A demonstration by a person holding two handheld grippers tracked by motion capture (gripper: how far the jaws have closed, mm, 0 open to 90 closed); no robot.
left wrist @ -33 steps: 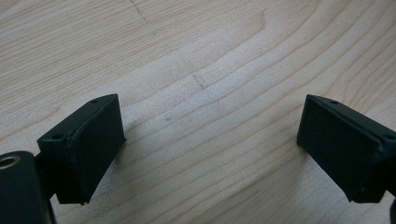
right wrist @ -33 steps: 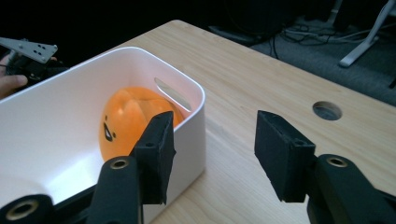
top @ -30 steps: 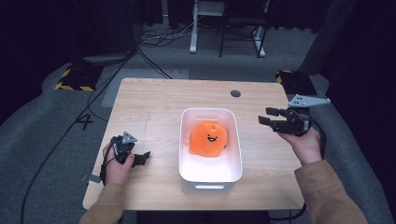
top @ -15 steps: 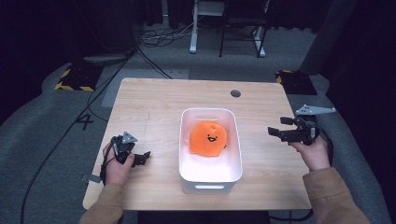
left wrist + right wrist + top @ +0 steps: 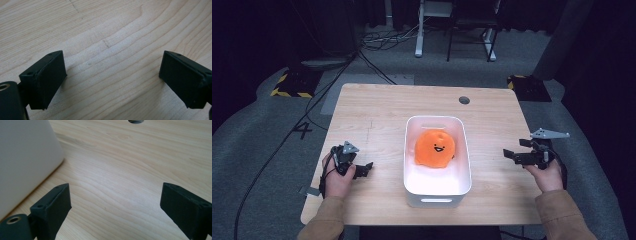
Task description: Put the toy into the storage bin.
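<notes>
High view, thing: round orange plush toy with a small black smiling face (image 5: 435, 148) lies inside the white rectangular plastic tub (image 5: 416, 196), towards the far half, resting against nothing but the tub floor as far as one can tell.
High view, change: right claw (image 5: 514, 155) has dropped and drawn back from a second ago, from up near the tub's far right corner to low over the pale wooden surface (image 5: 377, 107), near the right edge. My read: a release is done and this hand is retiring.
High view, left: left claw (image 5: 364, 170) sits just where it was, low on the surface, well apart from the tub.
Left gripper view, claw: jaws spread wide, bare wood grain between them, nothing held.
Left gripper view, hard to see: both jaws are cut off at the bottom edge; no toy or tub here.
Right gripper view, claw: jaws wide apart too, empty, wood beneath.
Right gripper view, surroundings: the tub's white wall (image 5: 25, 157) stands at the left, just beside the left jaw; a round grey cable hole (image 5: 135, 121) is clipped by the top edge.
Hidden: the toy's underside and back, sunk in the tub.
</notes>
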